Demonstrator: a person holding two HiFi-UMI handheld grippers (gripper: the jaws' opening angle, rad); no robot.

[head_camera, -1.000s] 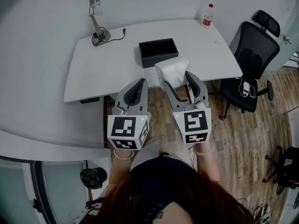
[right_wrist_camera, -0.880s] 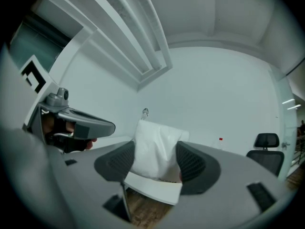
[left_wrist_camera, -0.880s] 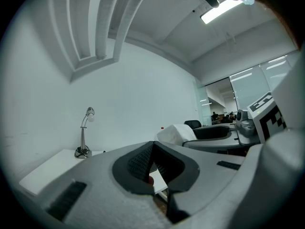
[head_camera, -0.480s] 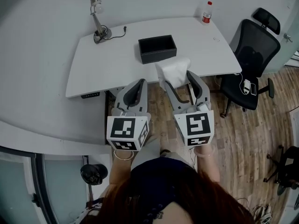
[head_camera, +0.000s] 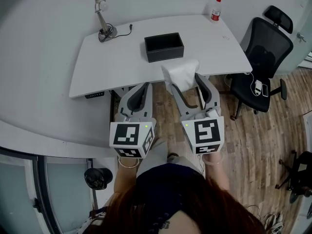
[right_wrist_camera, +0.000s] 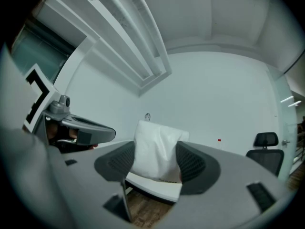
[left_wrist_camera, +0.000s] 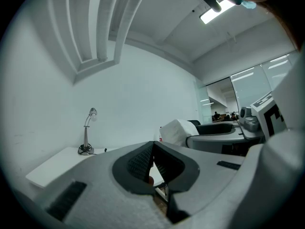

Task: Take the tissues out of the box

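As I step back a little from the counter (head_camera: pixel 112 57), my right claw (head_camera: pixel 186 83) keeps squeezing the white tissues (head_camera: pixel 180 72), now out of the black box (head_camera: pixel 164 53). My left claw (head_camera: pixel 140 89) is pinched closed on nothing.

The open black rectangular box (head_camera: pixel 164 47) is so dark inside that its contents cannot be made out in the head view. The lower part of the white soft tissue pack (head_camera: pixel 181 72) is hidden between the jaws of the right gripper (head_camera: pixel 185 82). The label on the clear plastic bottle with a red cap (head_camera: pixel 215 11) is too small to read. In the right gripper view the pack covers all but the head of the silver desk lamp (right_wrist_camera: pixel 147 116). A black wheeled stand (head_camera: pixel 298 172) is cut off by the head view's right edge.
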